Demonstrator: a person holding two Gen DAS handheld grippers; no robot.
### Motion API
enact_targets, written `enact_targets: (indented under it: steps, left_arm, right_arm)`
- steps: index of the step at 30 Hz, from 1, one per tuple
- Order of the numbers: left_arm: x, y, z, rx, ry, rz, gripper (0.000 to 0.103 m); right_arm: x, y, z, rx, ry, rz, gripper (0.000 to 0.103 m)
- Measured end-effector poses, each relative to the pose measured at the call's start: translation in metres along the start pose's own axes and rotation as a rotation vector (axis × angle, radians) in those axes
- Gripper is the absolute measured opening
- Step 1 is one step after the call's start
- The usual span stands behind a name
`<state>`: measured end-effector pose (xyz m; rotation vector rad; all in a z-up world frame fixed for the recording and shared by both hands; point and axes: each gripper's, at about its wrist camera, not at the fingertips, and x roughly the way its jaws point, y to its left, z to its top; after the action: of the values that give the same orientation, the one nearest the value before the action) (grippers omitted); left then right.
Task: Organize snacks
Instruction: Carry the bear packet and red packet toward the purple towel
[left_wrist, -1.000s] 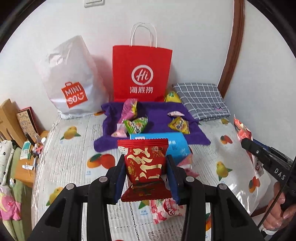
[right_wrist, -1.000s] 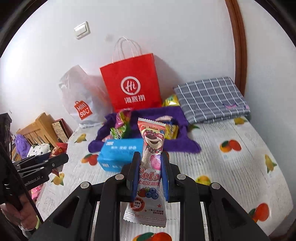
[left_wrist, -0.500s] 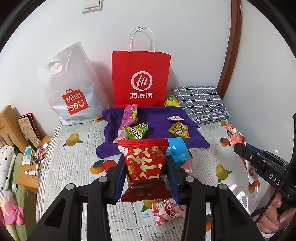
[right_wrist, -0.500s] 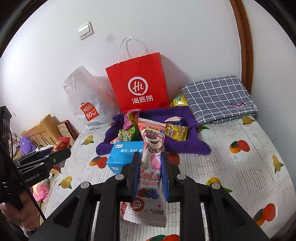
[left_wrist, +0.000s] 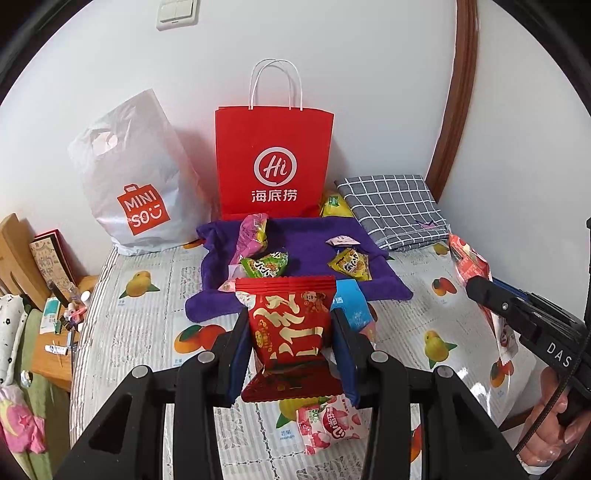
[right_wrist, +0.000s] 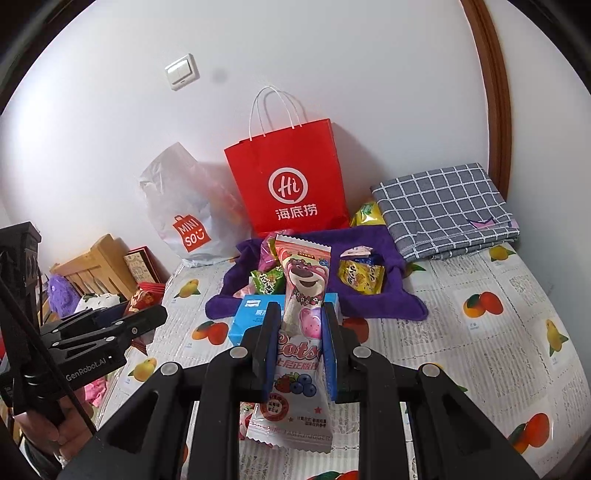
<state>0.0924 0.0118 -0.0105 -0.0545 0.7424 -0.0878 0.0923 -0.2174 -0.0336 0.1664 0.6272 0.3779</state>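
Observation:
My left gripper (left_wrist: 290, 328) is shut on a red snack packet (left_wrist: 290, 325) and holds it above the bed. My right gripper (right_wrist: 301, 325) is shut on a pink bear snack packet (right_wrist: 301, 295), also lifted. Ahead, a purple cloth (left_wrist: 310, 236) (right_wrist: 391, 243) holds several small snack packs: green (left_wrist: 264, 264), yellow (left_wrist: 351, 264), pink (left_wrist: 253, 232). A blue box (right_wrist: 255, 317) lies at the cloth's near edge. A red paper bag (left_wrist: 273, 162) (right_wrist: 291, 177) stands upright behind the cloth. A pink snack pack (left_wrist: 328, 421) lies on the bed below my left gripper.
A white MINISO plastic bag (left_wrist: 136, 184) stands left of the red bag. A folded grey checked cloth (left_wrist: 395, 206) lies at the back right by the wall. A yellow pack (right_wrist: 365, 214) sits beside it. Wooden furniture and clutter (left_wrist: 22, 266) stand off the bed's left edge.
Both grippers have risen and pulled back from the cloth, each still holding its packet. The red bag and the wall switch show more fully.

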Motion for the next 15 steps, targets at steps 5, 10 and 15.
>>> enact_targets:
  steps: [5, 10, 15]
  left_arm:
    - [0.004, 0.002, 0.003, -0.005, 0.003, -0.001, 0.039]
    - [0.011, 0.004, 0.005, -0.008, 0.009, -0.002, 0.039]
    - [0.016, 0.007, 0.008, -0.011, 0.013, 0.0, 0.039]
  right_arm:
    - [0.002, 0.002, 0.004, -0.004, -0.005, 0.008, 0.021]
    - [0.008, 0.003, 0.006, -0.007, 0.002, 0.015, 0.021]
    - [0.014, 0.003, 0.009, -0.01, 0.004, 0.018, 0.021]
